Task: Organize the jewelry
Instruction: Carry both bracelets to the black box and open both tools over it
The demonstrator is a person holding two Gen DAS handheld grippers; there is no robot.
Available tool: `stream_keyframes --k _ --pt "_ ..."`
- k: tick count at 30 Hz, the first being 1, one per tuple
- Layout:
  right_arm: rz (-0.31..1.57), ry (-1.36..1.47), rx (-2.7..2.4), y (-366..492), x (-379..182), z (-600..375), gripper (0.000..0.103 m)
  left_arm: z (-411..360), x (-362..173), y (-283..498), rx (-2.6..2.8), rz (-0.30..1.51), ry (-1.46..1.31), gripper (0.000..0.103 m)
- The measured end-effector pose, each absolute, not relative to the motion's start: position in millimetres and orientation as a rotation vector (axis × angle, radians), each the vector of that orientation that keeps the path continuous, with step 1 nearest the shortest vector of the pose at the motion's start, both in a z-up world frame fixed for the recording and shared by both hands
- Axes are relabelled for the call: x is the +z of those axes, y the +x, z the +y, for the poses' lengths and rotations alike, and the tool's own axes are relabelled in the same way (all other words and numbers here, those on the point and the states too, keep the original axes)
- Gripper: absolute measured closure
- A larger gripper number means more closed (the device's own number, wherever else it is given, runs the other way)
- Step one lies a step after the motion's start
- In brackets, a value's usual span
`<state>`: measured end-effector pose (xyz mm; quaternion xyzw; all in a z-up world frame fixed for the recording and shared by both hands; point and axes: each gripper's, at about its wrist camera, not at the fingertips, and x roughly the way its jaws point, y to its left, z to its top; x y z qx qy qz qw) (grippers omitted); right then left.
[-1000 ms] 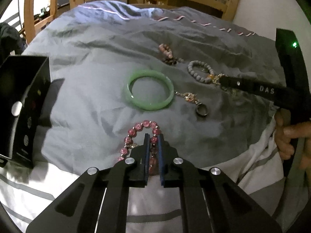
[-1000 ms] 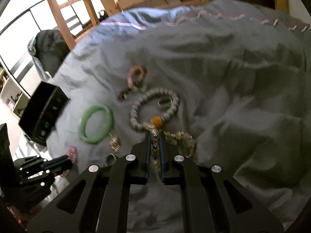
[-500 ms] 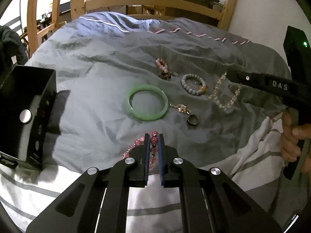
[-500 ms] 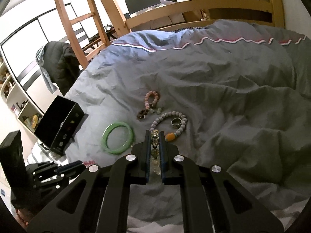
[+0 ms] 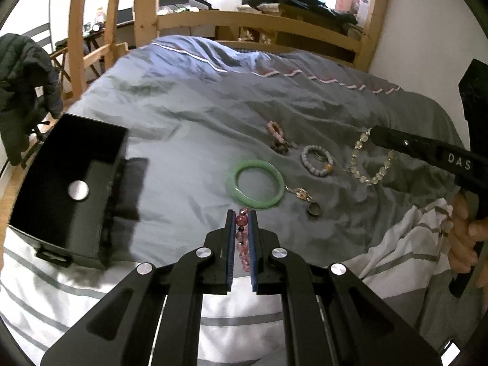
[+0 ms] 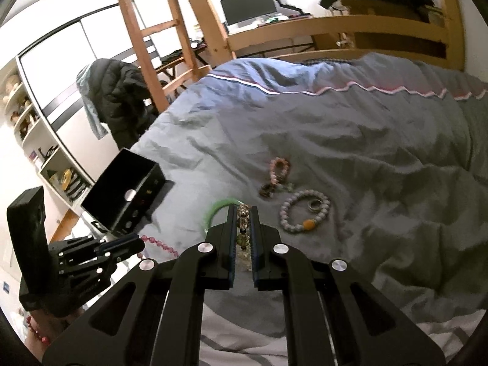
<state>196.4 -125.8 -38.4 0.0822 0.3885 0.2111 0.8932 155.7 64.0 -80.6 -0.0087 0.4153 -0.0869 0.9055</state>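
My left gripper [image 5: 242,213] is shut on a pink bead bracelet [image 5: 241,238] and holds it above the grey duvet. It shows from the right wrist view [image 6: 158,242] too. My right gripper [image 6: 243,210] is shut on a clear yellowish bead bracelet [image 6: 243,228], which hangs from it in the left wrist view [image 5: 370,164]. A black open box [image 5: 61,189] stands at the left. On the duvet lie a green bangle [image 5: 257,187], a grey bead bracelet [image 5: 315,160], a pink and brown bracelet [image 5: 277,137] and a dark ring [image 5: 314,210].
A small gold chain piece [image 5: 300,193] lies between the bangle and the ring. A silver ring [image 6: 315,203] lies inside the grey bracelet [image 6: 305,215]. A wooden bed frame [image 5: 259,21] runs along the far side. A dark jacket [image 6: 122,97] hangs at the left.
Both grippers have lifted off the duvet, each with its bracelet. The pink bracelet and the clear bead bracelet now hang in the air.
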Motion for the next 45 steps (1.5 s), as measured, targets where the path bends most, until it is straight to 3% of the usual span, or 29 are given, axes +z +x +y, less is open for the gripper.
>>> stream_keyframes --k 24,45 --pt "0.810 0.006 0.609 223.4 -14.9 17.5 0.094 163.1 -29.2 167.2 -0.016 0.739 -0.047 0.095" --pt "0.802 -0.042 0.758 270.3 -26.5 132.7 0.094 235.9 -28.6 164.6 0.100 0.722 -0.113 0.095"
